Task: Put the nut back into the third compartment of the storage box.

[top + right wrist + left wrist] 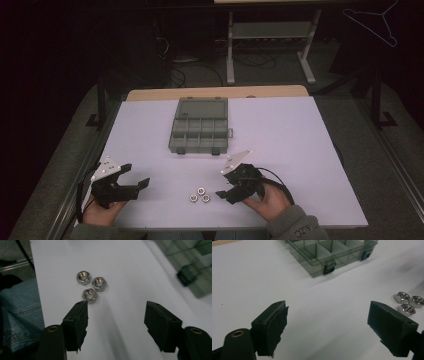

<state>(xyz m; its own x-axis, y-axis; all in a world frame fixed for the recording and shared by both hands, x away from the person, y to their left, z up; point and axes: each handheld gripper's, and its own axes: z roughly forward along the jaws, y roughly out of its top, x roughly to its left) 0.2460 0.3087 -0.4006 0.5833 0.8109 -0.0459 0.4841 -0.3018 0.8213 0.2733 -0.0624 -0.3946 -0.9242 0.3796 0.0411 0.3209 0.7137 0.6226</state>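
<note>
Near the front edge of the white counter (280,130): three small silver hex nuts (199,195), clustered and touching, between the two grippers. Left gripper (141,186) with jaws spread wide, holding nothing. Right gripper (223,190) likewise wide open and empty, one jaw tip just beside a nut, possibly touching. Farther back, a smoky-grey clear plastic compartment box (200,125), lid open.

3 nuts (199,194) before organizer box (200,125)
</note>
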